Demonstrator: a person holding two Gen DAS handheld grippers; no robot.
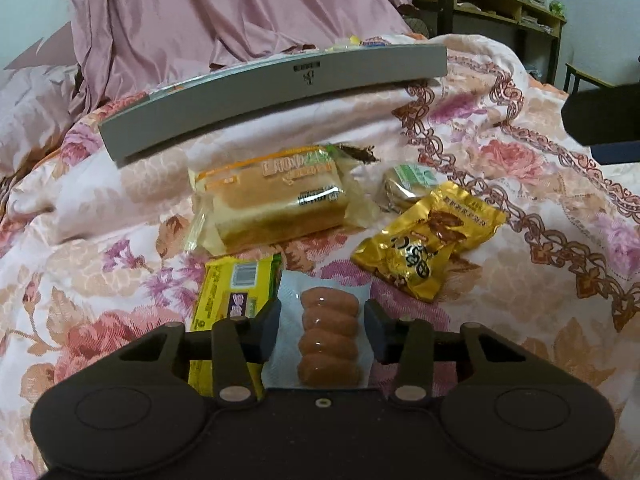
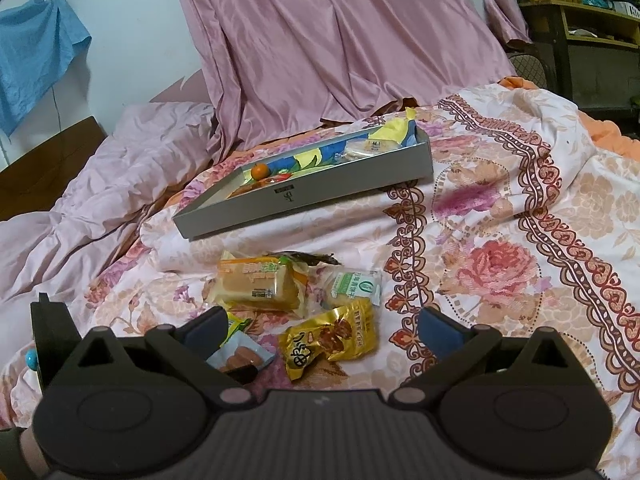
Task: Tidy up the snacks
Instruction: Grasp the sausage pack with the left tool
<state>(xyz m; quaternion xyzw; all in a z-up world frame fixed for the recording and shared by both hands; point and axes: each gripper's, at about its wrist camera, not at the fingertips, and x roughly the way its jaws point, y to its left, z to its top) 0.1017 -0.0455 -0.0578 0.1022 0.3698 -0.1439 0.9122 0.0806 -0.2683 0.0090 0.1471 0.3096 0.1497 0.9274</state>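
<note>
A clear pack of small sausages (image 1: pixel 328 340) lies on the floral quilt, and my left gripper (image 1: pixel 322 316) is closed in on it, a finger against each side edge. Under its left edge is a yellow-green packet (image 1: pixel 236 288). Beyond them lie a wrapped bread loaf (image 1: pixel 272 200), a gold foil packet (image 1: pixel 424 240) and a small green-white wrapped cake (image 1: pixel 408 184). The grey tray (image 2: pixel 320 196) sits farther back, holding an orange (image 2: pixel 259 170) and a wrapped pastry (image 2: pixel 370 147). My right gripper (image 2: pixel 324 328) hovers open above the gold foil packet (image 2: pixel 332 340), holding nothing. The sausage pack (image 2: pixel 240 354) shows by its left finger.
A pink curtain (image 2: pixel 340 40) hangs behind the bed, and a rumpled pink sheet (image 2: pixel 100 184) lies at the left. A wooden shelf unit (image 1: pixel 500 12) stands at the back right. Bare quilt (image 2: pixel 500 260) stretches to the right of the snacks.
</note>
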